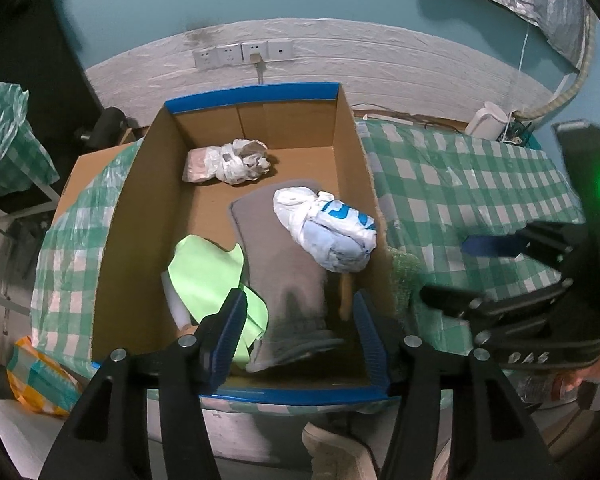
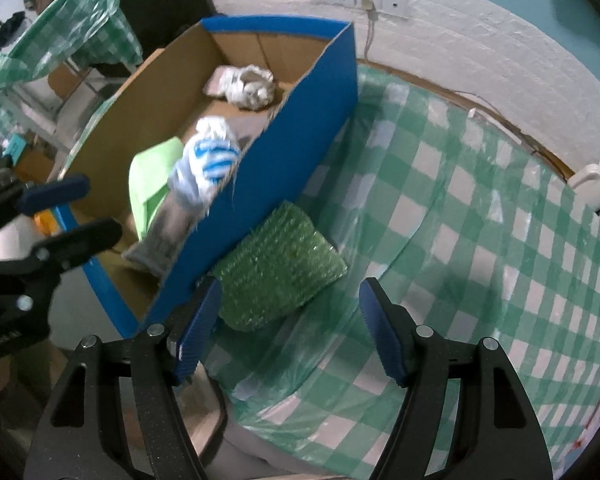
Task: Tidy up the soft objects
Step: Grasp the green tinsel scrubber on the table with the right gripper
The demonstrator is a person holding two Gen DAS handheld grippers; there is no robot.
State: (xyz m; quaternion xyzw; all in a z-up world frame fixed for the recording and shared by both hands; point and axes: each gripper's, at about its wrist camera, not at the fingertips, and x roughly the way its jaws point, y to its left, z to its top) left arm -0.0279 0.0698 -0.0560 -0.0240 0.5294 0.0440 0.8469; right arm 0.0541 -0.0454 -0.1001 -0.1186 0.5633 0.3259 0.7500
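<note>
Over the near end of the cardboard box (image 1: 148,208), the left gripper (image 1: 300,328) points steeply down, its blue-padded fingers (image 1: 230,332) spread apart with nothing pinched between them. Between and beyond the pads, in the lower middle of the left wrist view, lies a grey cloth (image 1: 284,264), stretching up the box floor. A light green cloth (image 1: 208,276) lies left of it, partly behind the left pad. On the upper part of the grey cloth rests a white and blue bundle (image 1: 328,232), close against the right wall of the box. Farther up, near the far wall, sits a crumpled white and pink bundle (image 1: 228,162). The box rim carries blue tape.

At the lower centre of the right wrist view, the right gripper (image 2: 290,332) also tilts steeply downward, jaws wide and empty. It hangs above the green checked tablecloth (image 2: 460,240), just outside the blue outer wall of the box. Ahead of its left pad, a green bubble-wrap packet (image 2: 276,268) lies on the tablecloth, touching the foot of that wall. It sits a little left of the gap between the pads; whether the pad touches it cannot be told.

Each view catches the other gripper at its edge: the right one at the right side of the left view, the left one at the left side of the right view. Wall sockets (image 1: 242,54) line the white wall (image 1: 380,64) at the top.
</note>
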